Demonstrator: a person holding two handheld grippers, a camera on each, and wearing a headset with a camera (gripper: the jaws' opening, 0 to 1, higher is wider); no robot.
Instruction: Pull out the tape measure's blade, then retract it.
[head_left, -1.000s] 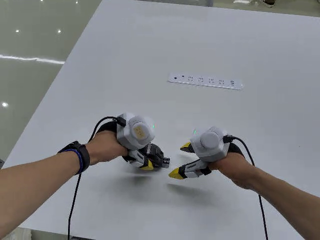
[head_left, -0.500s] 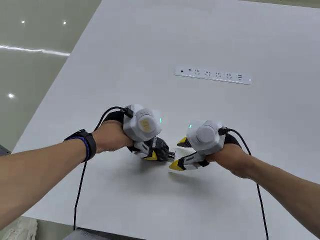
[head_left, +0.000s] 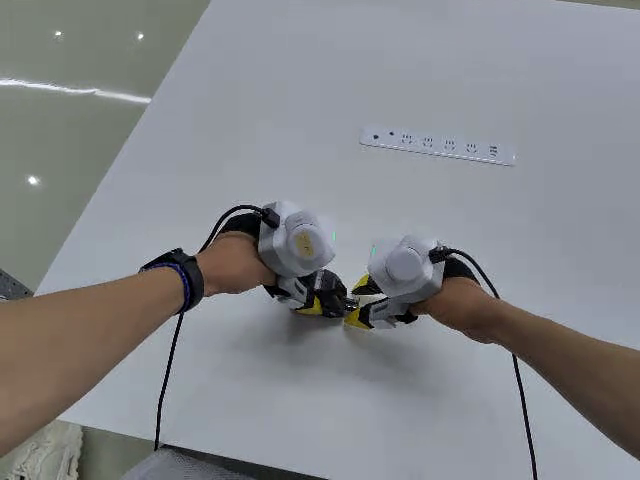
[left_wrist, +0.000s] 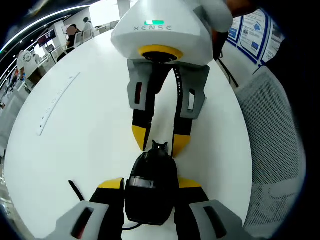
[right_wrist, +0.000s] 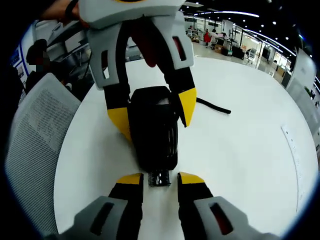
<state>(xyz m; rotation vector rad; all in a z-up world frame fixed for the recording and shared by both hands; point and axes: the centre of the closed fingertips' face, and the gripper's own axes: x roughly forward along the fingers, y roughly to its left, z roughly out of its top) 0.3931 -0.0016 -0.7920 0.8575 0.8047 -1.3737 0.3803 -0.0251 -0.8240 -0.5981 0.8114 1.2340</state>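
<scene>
The left tool (left_wrist: 150, 184) was clenched on the black tape measure (left_wrist: 151, 195), its yellow-tipped jaws pressing the case from both sides. The case was held at the white table (head_left: 300, 100), well apart from the power strip (head_left: 437, 146) and on the person's side of it; whether it touched the tabletop could not be told. The blade's hook (left_wrist: 159, 146) sat at the mouth of the case. The right tool (right_wrist: 160, 179) faced the left one nose to nose, released, one yellow tip on each side of the hook with a sliver of gap showing.
</scene>
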